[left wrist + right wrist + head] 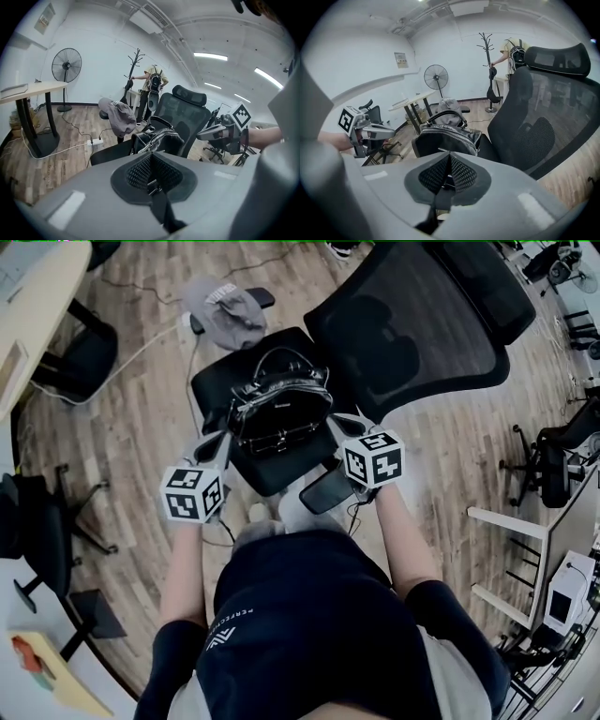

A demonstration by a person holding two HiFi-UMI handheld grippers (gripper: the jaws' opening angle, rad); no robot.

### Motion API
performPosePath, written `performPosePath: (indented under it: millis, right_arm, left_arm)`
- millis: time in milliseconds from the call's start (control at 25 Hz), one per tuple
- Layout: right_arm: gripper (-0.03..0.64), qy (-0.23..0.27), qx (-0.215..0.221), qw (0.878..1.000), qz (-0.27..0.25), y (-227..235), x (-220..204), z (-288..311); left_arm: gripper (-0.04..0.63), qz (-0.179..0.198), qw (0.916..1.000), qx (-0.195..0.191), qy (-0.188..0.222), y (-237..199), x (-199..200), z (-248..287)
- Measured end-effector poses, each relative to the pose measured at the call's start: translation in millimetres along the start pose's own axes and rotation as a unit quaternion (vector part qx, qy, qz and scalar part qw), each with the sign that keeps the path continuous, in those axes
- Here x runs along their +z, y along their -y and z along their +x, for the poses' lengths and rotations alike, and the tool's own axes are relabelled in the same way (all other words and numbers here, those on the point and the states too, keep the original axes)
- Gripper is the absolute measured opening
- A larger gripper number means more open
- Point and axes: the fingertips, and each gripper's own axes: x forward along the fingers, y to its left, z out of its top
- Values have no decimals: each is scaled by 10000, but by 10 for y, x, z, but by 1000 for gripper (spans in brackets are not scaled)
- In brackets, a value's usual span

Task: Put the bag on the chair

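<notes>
Left gripper [217,439]: jaws closed pad to pad in its own view, nothing of the bag between them. It sat just beside the bag's left end, above the seat's front-left corner.

Bag [279,399]: rested on the chair [217,379], on the seat cushion and roughly centred. Its far side was near the mesh backrest [412,324], and bare seat showed in front of it. The placing looked done, so the step in hand was judged to be clearing away.

Doing it well: draw both grippers straight back and outward along the seat edge. Keep them low and away from the arched handle, so nothing hooks and tips the bag. Check that the base lies flat before leaving.

Bag appearance: black, glossy and leather-like, with soft creased sides. A bright metal zip ran along the top, the looped handle stood up, and metal rings showed at the handle ends. Judged light and floppy, and likely to slump if nudged.

Right gripper [339,420]: jaws likewise clenched on nothing, just beside the bag's right end.
</notes>
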Motion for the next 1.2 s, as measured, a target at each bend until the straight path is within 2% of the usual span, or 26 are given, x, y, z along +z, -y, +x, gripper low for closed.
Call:
performPosePath:
  millis: [240, 560, 1200]
  right_arm:
    - [2, -70, 79, 9999, 10, -98, -87, -40]
    - [2, -58, 105, 9999, 10, -147, -103, -68]
    - [2, -145, -77, 9998, 68, -31, -118, -121]
  left_arm:
    - [14, 284, 9994, 66, -179, 81, -64, -67]
    - [14, 308, 9987, 280, -282, 36, -184, -123]
    - [14, 16, 9984, 567, -31, -53, -173, -262]
